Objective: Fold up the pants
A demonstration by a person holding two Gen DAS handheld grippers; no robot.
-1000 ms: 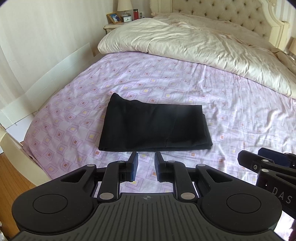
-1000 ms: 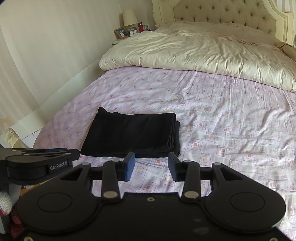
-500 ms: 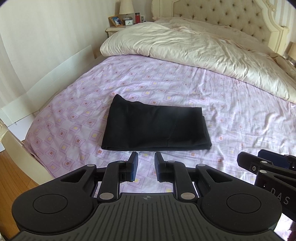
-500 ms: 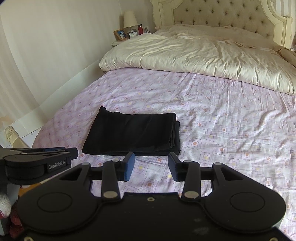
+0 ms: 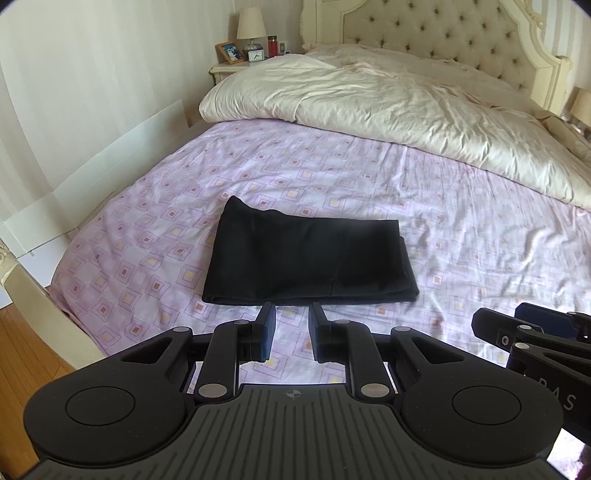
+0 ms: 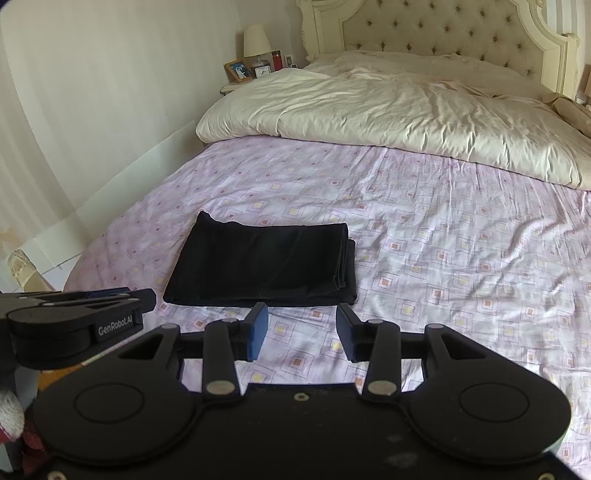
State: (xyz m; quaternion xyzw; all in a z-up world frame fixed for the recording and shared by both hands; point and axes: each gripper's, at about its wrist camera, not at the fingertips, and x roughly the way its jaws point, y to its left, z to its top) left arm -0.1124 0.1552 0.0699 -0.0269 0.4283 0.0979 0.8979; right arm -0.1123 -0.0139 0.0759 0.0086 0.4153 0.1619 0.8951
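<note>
Black pants (image 5: 310,258) lie folded into a flat rectangle on the pink patterned sheet (image 5: 461,229) near the bed's foot; they also show in the right wrist view (image 6: 262,266). My left gripper (image 5: 291,325) is open and empty, hovering just short of the pants' near edge. My right gripper (image 6: 301,325) is open wider and empty, also short of the near edge, towards the pants' right end. Each gripper shows in the other's view: the right one (image 5: 532,328) and the left one (image 6: 92,306).
A cream duvet (image 5: 388,107) is bunched across the head of the bed below a tufted headboard (image 5: 436,33). A nightstand (image 5: 236,66) with a lamp, photo frame and clock stands at the far left. A white wall runs along the left; wood floor (image 5: 22,354) lies below the bed's corner.
Both grippers have drawn back and risen slightly, so the pants look a little farther off. The pants lie as before. Both grippers stay open.
</note>
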